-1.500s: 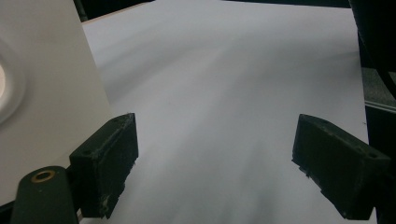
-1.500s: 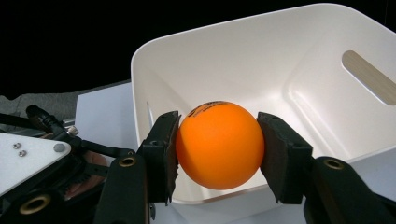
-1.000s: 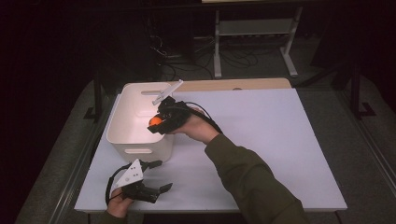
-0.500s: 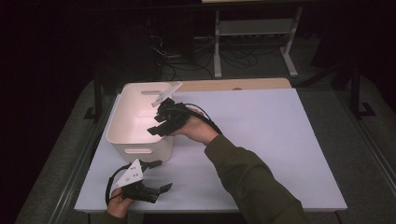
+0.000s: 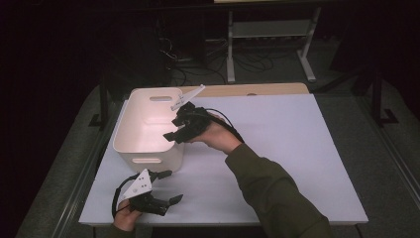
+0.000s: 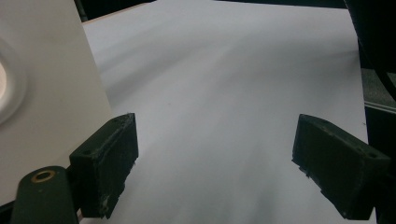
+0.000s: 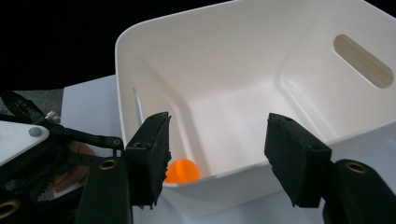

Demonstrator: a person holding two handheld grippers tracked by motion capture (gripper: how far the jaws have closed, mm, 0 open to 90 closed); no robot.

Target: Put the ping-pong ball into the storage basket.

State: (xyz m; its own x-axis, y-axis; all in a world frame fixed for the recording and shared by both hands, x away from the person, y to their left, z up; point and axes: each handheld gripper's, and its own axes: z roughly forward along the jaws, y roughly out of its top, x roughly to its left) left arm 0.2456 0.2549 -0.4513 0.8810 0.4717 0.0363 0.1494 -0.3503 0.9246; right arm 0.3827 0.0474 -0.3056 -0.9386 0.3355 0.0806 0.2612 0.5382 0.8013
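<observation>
A white bin [image 5: 130, 130] stands at the table's left. My right gripper [image 5: 173, 130] hangs over the bin's right rim, pointing down into it. Its jaws have just been opening, and in the right gripper view my right gripper [image 7: 223, 149] is open with nothing between the pads. A small orange ball [image 7: 183, 171] lies on the floor of the bin [image 7: 243, 60], near the closest wall. My left gripper [image 5: 171, 187] rests low on the table in front of the bin. In its own view my left gripper [image 6: 215, 172] is open and empty, with the bin wall [image 6: 46, 93] at its left.
The white table top [image 5: 287, 144] stretches bare to the right of the bin. A wooden strip [image 5: 257, 89] runs along its far edge. Behind it stand a metal frame [image 5: 267, 34] and cables on a dark floor. The bin has cut-out handles [image 7: 363, 60].
A second ago the orange ball sat between the right gripper's jaws above the bin. The jaws have opened and the ball now lies in the bin. The left gripper stayed put.
</observation>
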